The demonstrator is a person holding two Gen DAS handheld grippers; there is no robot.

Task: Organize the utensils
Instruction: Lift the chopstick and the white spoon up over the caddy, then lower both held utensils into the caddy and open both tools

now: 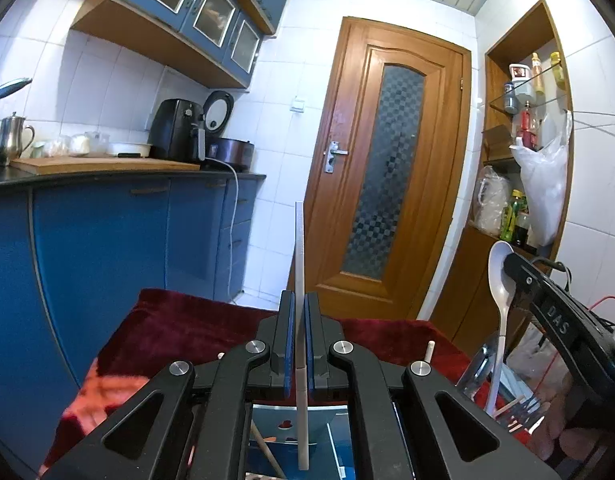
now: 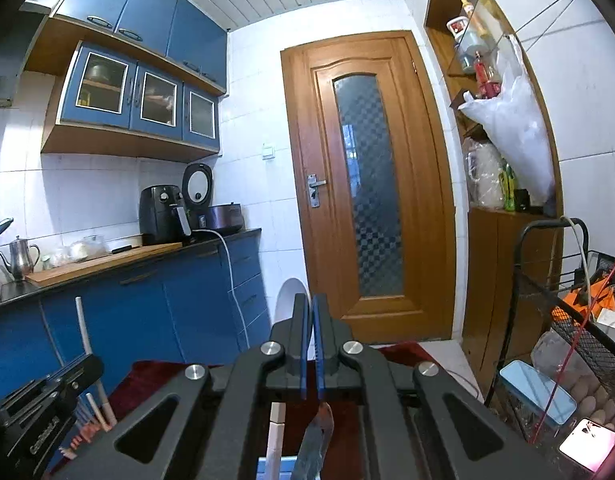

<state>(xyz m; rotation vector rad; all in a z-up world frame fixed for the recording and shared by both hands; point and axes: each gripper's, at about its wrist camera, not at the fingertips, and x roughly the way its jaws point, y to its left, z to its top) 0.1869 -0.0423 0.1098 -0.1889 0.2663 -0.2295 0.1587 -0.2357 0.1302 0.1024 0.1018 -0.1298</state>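
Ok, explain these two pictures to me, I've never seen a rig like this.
There is no robot here. A person carries two black hand-held grippers, each with a wide-angle camera looking along its two fingers. The left wrist view is from the left gripper, which is shut on a thin white stick standing upright. The right wrist view is from the right gripper, which is shut on a white plastic spoon. Below both lies a dark red velvety cloth.

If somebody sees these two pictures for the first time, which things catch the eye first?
The left gripper is shut on a long white chopstick standing upright before the brown wooden door. The right gripper holds a white plastic spoon, bowl up, over the dark red cloth.
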